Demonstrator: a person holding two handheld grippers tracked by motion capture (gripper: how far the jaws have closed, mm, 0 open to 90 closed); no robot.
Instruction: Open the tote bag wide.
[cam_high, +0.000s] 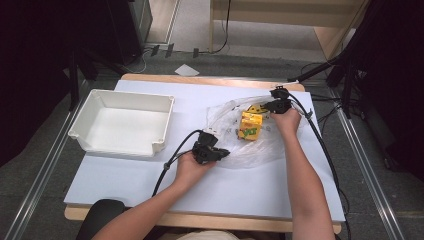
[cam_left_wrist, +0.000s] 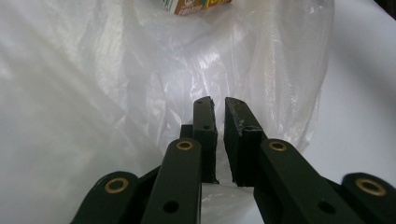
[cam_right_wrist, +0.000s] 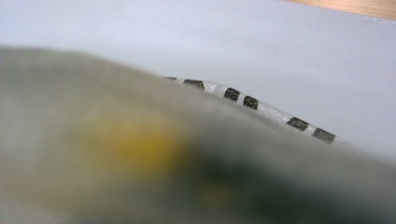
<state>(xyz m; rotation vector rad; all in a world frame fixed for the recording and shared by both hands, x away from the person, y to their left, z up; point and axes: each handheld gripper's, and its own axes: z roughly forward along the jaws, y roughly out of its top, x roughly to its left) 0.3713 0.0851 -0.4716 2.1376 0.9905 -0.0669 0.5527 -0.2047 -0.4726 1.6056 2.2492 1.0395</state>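
Note:
A clear plastic bag (cam_high: 235, 147) lies on the white table sheet with a yellow carton (cam_high: 250, 125) inside it. My left gripper (cam_high: 222, 153) is at the bag's near left end. In the left gripper view its jaws (cam_left_wrist: 219, 102) stand almost together with a thin slit between them. The bag's film (cam_left_wrist: 116, 70) gathers toward them, and the carton (cam_left_wrist: 191, 4) sits at the top edge. My right gripper (cam_high: 268, 106) is at the bag's far right end, shut on its edge. In the right gripper view the blurred film (cam_right_wrist: 140, 154) lies right against the camera, with a black-marked strip (cam_right_wrist: 243, 99) along its rim.
A white plastic bin (cam_high: 125, 122) stands at the left of the table, a hand's width from the left gripper. The white sheet (cam_high: 200, 195) reaches the wooden front edge. Cables trail from both grippers, and dark stands flank the table.

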